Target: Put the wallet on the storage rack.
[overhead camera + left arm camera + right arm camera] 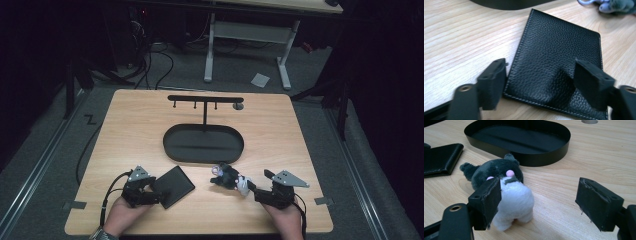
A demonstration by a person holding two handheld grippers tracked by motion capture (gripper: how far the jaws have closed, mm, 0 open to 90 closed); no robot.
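Right gripper (537,205): jaws wide apart, gripping nothing; the left jaw stands just in front of the plush toy (504,192). Plush toy: grey and white, on the table (280,130) just before the oval black tray (203,144). Tray: bare inside. Left gripper (540,83): jaws spread over the black leather wallet (559,65), unclamped; wallet flat, front-left of the tray.
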